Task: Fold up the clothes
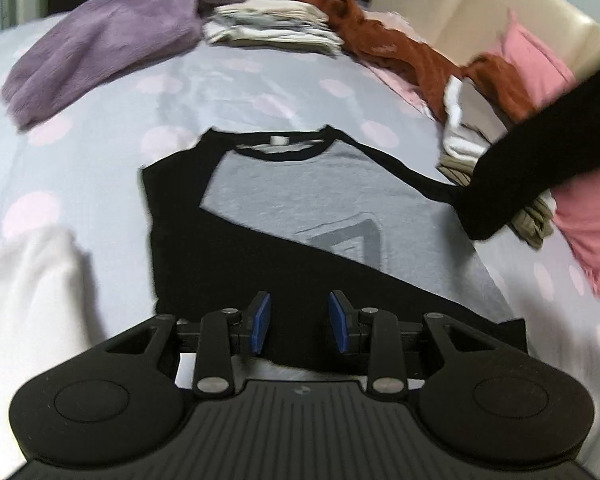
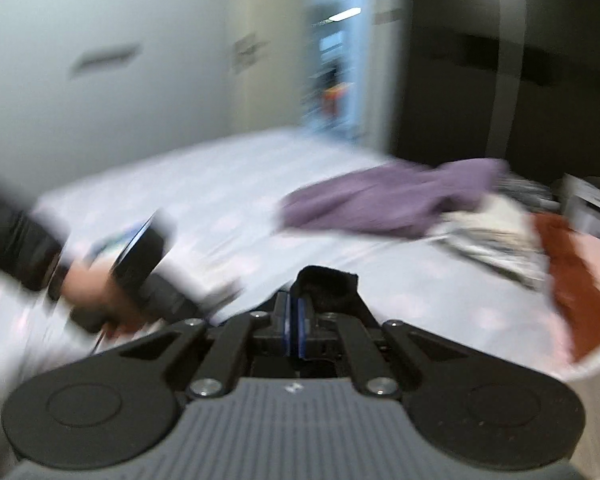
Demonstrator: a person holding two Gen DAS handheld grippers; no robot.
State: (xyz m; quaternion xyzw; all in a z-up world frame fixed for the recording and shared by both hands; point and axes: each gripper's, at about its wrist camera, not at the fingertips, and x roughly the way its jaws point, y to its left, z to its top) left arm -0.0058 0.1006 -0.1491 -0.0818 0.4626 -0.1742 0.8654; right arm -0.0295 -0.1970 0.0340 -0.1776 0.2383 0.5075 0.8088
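One sleeve of the raglan shirt (image 1: 300, 208) lies folded; right gripper (image 2: 294, 320) pinches the other sleeve (image 1: 512, 184) at three o'clock, left gripper (image 1: 299, 322) parted, empty.

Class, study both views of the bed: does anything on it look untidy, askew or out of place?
Yes. The raglan shirt lies flat except its black right sleeve, lifted off the bed, its cuff pinched in the right gripper. Behind it, a purple fleece and rust garment lie crumpled beside a folded stack.
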